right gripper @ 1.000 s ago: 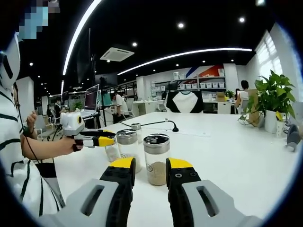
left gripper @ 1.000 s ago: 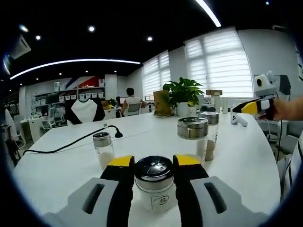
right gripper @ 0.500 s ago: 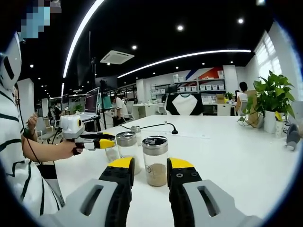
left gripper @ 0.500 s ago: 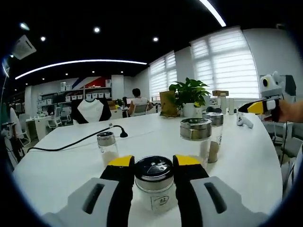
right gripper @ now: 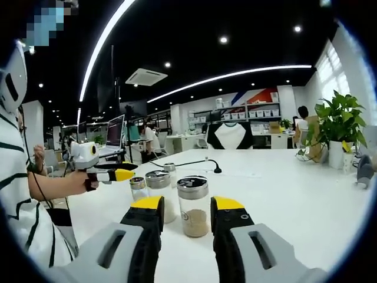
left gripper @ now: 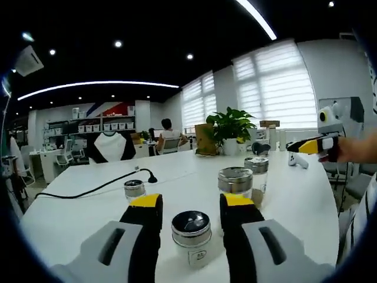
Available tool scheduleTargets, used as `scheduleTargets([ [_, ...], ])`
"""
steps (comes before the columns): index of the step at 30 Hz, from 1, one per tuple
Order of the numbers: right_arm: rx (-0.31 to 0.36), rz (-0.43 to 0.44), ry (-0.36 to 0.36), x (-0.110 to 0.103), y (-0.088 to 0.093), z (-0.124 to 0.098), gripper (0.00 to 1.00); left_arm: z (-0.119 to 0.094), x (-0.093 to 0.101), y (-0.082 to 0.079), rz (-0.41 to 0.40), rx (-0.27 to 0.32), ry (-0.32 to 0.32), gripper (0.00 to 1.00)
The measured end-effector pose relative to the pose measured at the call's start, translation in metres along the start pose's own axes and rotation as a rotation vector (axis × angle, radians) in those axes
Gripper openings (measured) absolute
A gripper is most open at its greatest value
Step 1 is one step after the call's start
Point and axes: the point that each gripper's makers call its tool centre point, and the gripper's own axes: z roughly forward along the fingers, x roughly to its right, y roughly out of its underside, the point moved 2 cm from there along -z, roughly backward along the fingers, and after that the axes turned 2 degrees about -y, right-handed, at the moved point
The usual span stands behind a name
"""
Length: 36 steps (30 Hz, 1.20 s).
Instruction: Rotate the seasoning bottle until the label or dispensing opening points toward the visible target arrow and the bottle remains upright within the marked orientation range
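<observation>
Left gripper (left gripper: 191,206): jaws apart, one on each side of the nearest bottle without touching it; it hangs above the near edge of the table. In the right gripper view it shows at the left (right gripper: 121,174), yellow tips pointing toward the row of bottles, held by a hand (right gripper: 88,180).
Right gripper (right gripper: 185,207): jaws apart, nothing between them, raised above the table with the brown-filled bottle just beyond the tips. In the left gripper view it shows at the far right (left gripper: 307,145), off past the table's right edge.
Seasoning bottle (left gripper: 191,239): upright near the table's near edge, between the left gripper's jaws; metal shaker lid, pale contents, a small white label facing the camera.
Second bottle (left gripper: 235,183): upright behind the right jaw of the left gripper, toward the middle of the table.
Brown-filled bottle (right gripper: 192,205): upright, metal lid, brown powder in the lower part; also seen at the right end of the group (left gripper: 257,171).
Small bottle (left gripper: 135,190): upright, behind the left jaw, near the black cable (left gripper: 88,188).
Table (left gripper: 70,218): white, rounded edge.
Plant (left gripper: 232,127): in a white pot at the table's far edge.
Person: striped sleeve (right gripper: 23,200) at the left of the right gripper view.
</observation>
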Motion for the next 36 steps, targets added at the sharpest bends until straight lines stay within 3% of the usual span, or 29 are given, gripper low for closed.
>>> scheduleTargets([
  [6,0.009,-0.031,-0.024,-0.004,-0.009,-0.001,0.34,-0.026,-0.018,-0.021,-0.062,0.038,-0.033,0.43],
  [13,0.039,-0.083,-0.019,-0.006,-0.029,0.004,0.38,-0.050,-0.032,-0.037,-0.040,0.039,-0.061,0.44],
  [15,0.048,-0.089,-0.012,-0.005,-0.032,0.005,0.38,-0.052,-0.030,-0.033,-0.114,0.003,-0.042,0.40],
  [17,0.050,-0.090,-0.009,-0.004,-0.034,0.006,0.39,-0.054,-0.032,-0.035,-0.075,0.024,-0.062,0.42],
  [21,0.072,-0.062,0.010,0.000,-0.041,0.008,0.42,-0.059,-0.035,-0.034,-0.077,0.013,-0.060,0.43],
  [22,0.068,-0.018,0.038,0.005,-0.041,0.009,0.46,-0.061,-0.036,-0.035,-0.072,0.014,-0.053,0.42],
  [26,0.053,0.009,0.061,0.013,-0.041,0.008,0.48,-0.072,-0.039,-0.038,-0.071,0.011,-0.043,0.45],
  [33,0.063,-0.096,0.085,0.020,-0.050,0.002,0.50,-0.094,-0.055,-0.049,-0.095,0.035,-0.081,0.48],
  [36,0.054,-0.109,0.080,0.026,-0.052,0.002,0.54,-0.101,-0.066,-0.048,-0.082,0.020,-0.130,0.48],
])
